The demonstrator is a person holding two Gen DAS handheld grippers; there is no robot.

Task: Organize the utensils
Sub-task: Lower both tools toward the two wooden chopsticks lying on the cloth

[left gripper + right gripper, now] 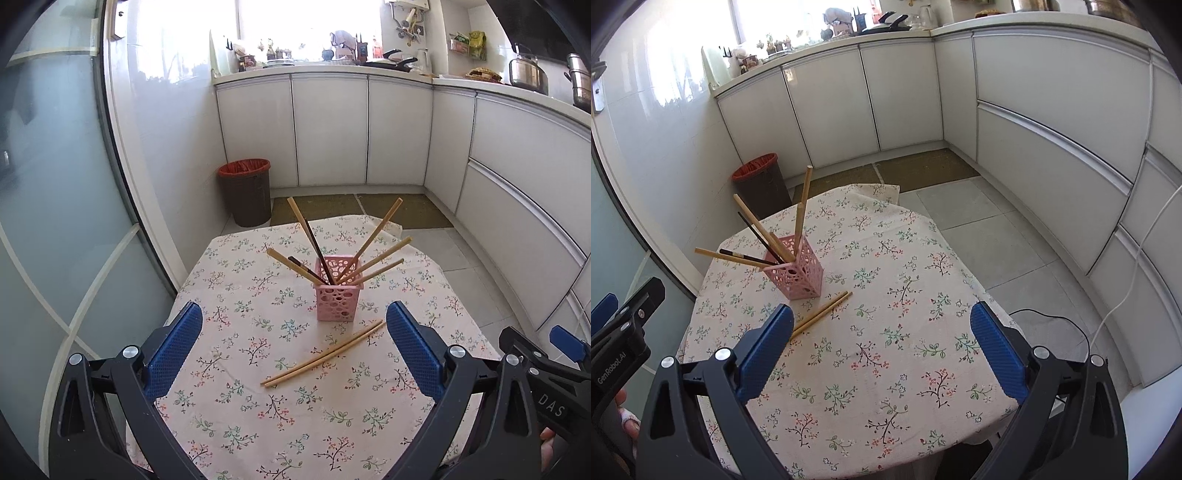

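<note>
A pink perforated holder (337,295) (798,273) stands upright on the floral tablecloth (236,369) (886,369) with several wooden and dark chopsticks fanning out of it. Two wooden chopsticks (325,354) (822,314) lie side by side on the cloth just in front of the holder. My left gripper (294,332) hangs open above the cloth, the loose pair lying between its blue fingers (177,343) further ahead. My right gripper (882,332) is open too, off to the right of the pair, whose near end passes behind its left finger (764,350).
A dark bin with a red liner (245,192) (761,181) stands on the floor beyond the table. White cabinets (332,125) run along the back and right. A frosted glass door (55,184) is at the left. Cables (1108,317) lie on the floor at the right.
</note>
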